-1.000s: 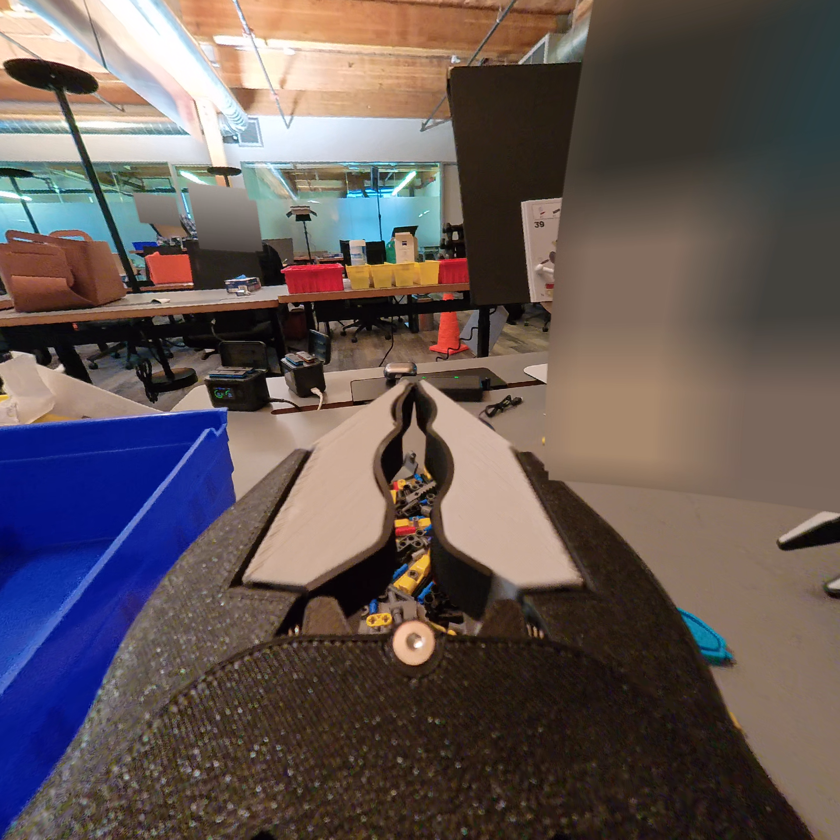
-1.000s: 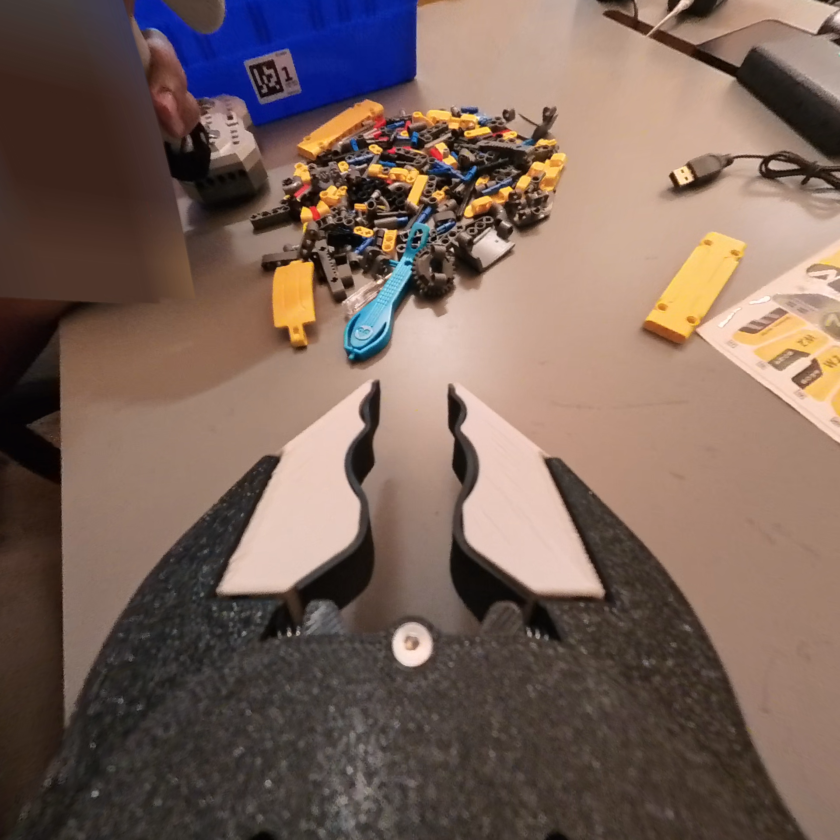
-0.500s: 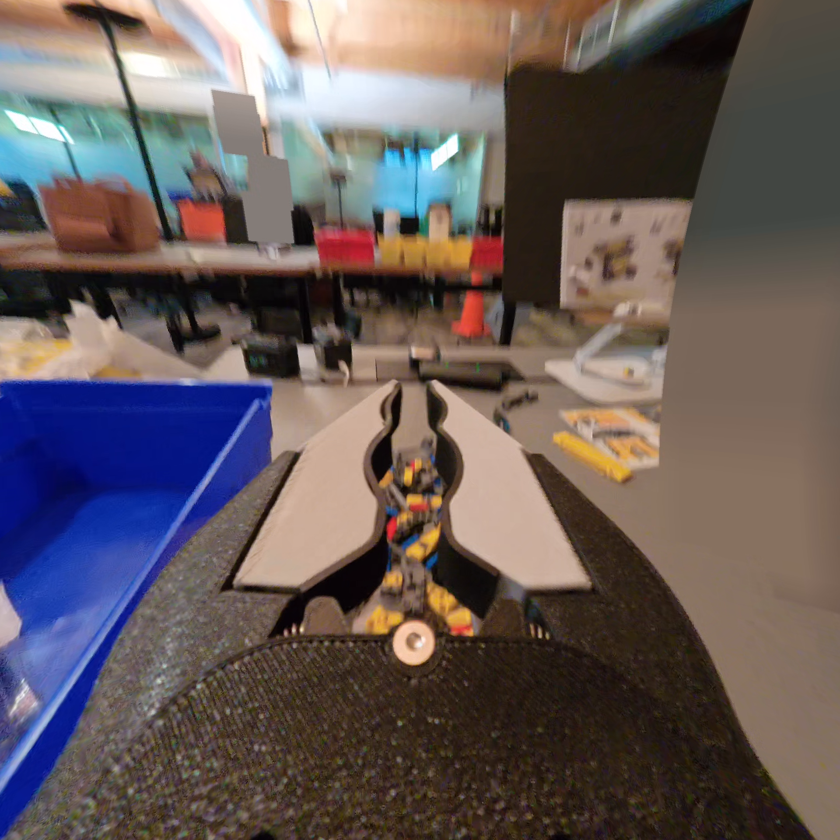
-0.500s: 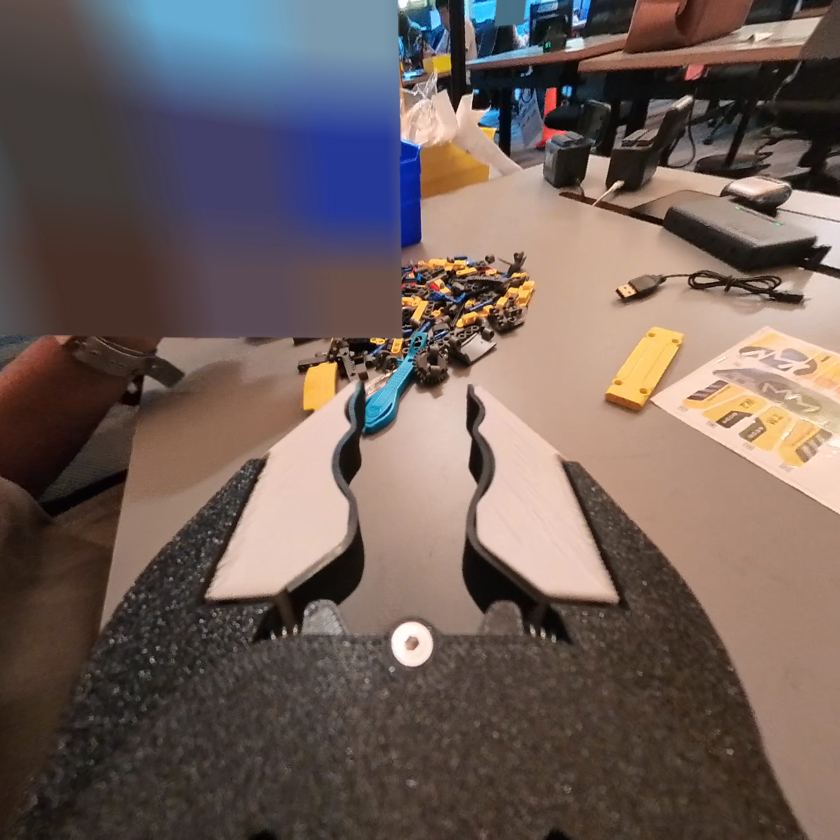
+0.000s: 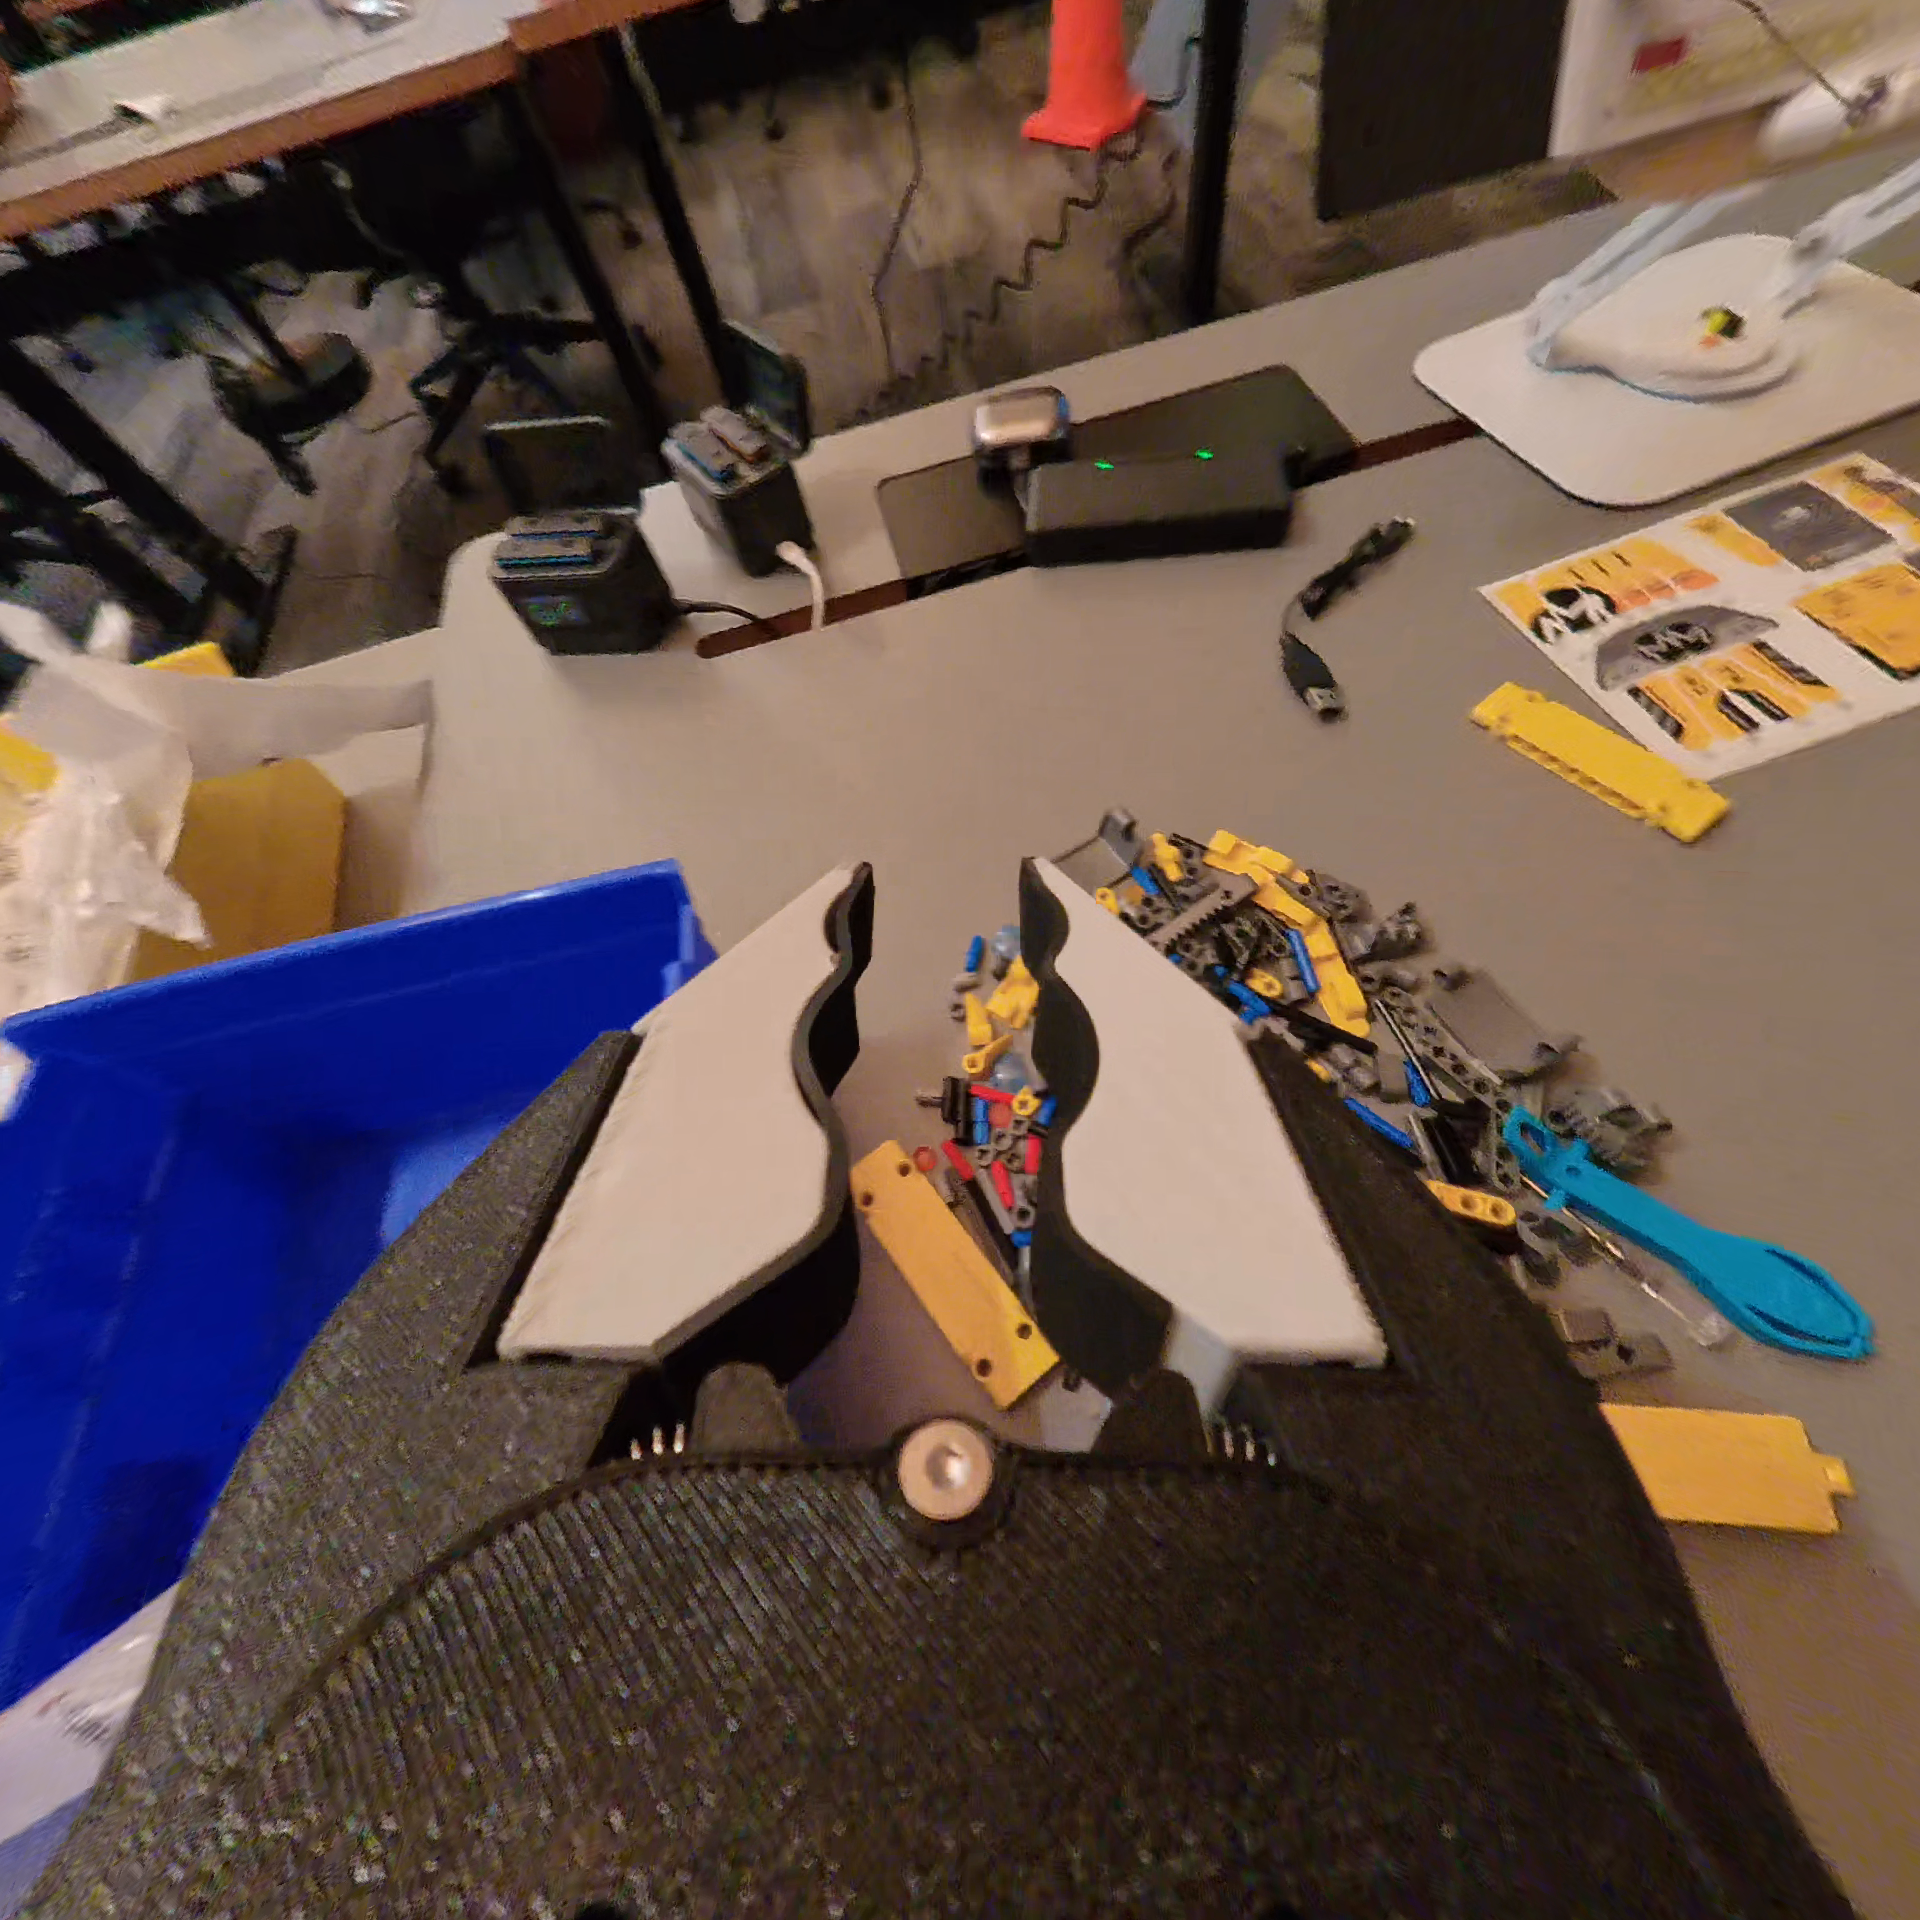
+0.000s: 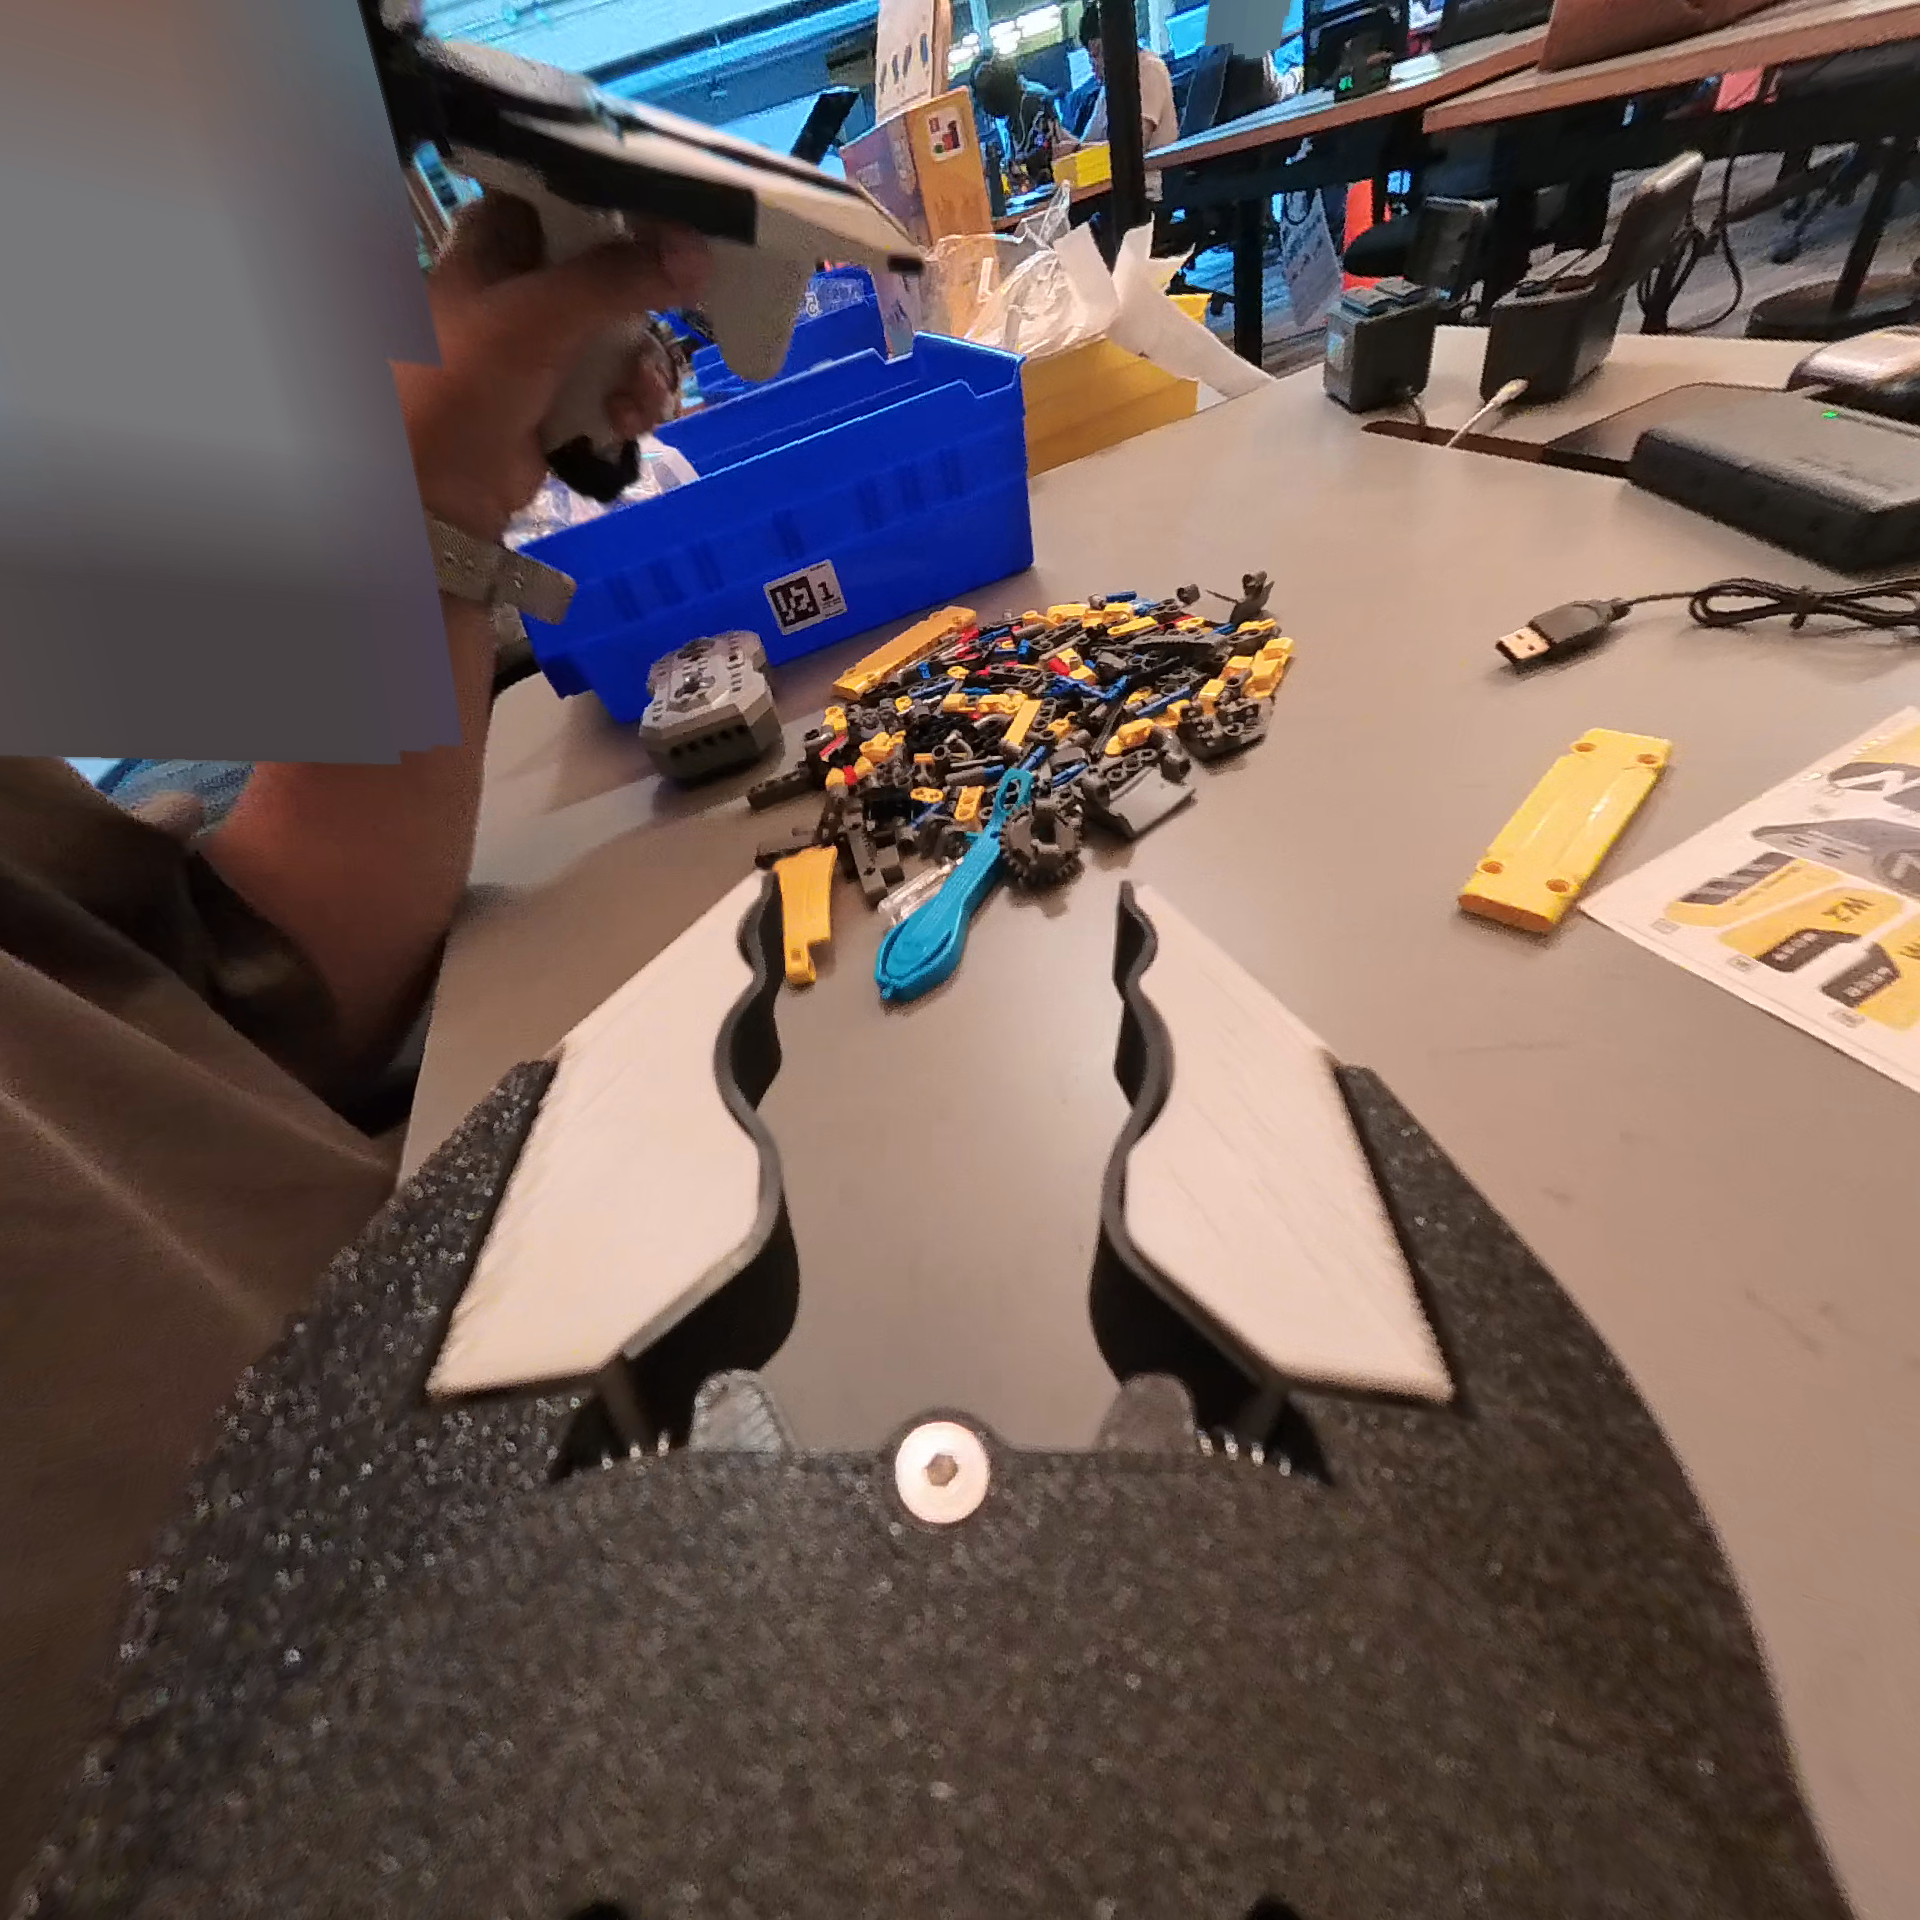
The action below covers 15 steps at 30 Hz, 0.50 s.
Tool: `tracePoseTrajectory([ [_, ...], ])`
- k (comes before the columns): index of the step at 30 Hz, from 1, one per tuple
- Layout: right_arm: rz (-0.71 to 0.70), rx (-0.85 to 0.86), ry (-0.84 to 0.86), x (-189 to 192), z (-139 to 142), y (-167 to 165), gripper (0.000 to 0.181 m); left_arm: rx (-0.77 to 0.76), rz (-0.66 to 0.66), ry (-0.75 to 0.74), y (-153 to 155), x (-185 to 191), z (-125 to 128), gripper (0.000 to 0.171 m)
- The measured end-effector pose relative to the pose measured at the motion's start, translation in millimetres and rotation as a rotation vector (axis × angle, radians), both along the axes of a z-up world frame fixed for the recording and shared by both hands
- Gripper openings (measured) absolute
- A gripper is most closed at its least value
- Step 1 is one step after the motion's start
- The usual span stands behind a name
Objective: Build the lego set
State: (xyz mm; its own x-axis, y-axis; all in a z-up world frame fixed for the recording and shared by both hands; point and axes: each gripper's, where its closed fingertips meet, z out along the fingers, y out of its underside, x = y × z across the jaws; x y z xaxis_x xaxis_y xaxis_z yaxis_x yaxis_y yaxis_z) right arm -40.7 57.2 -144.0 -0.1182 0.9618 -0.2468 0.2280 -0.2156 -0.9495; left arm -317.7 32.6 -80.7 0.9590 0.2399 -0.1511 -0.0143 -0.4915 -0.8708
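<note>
From the left wrist view, the left gripper (image 5: 943,896) hangs above the pile of small parts (image 5: 1236,997), jaws apart and empty, a blue bin (image 5: 343,997) just beside. From the right wrist view, the right gripper (image 6: 945,914) sits low over the grey table (image 6: 1351,1091), jaws wide and empty, short of a blue tool (image 6: 935,914) at the pile's near edge; a yellow plate (image 6: 1564,826) lies apart.

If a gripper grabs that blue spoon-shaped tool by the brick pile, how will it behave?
The blue tool looks like thin moulded plastic, so probably light and fairly stiff. It lies flat on the grey table, so likely hard to get under. Its end overlaps the brick pile; lifting may drag pieces.
</note>
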Motion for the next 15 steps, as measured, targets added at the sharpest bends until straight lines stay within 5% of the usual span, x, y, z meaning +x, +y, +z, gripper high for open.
tracePoseTrajectory([
  [4, -0.01, 0.023, -0.014, -18.5, 14.2, -4.9, 0.053, -0.025, -0.073, -0.056, -0.1, 4.0, -12.8, 0.026],
  [9, 0.045, 0.049, 0.01, -60.3, 34.5, -14.3, 0.039, 0.09, -0.113, -0.143, 5.8, 10.4, 0.9, 0.026],
  [15, 0.082, 0.079, -0.033, -87.0, 7.3, -21.2, 0.019, 0.005, -0.071, -0.073, 1.9, -5.0, -18.2, 0.027],
])
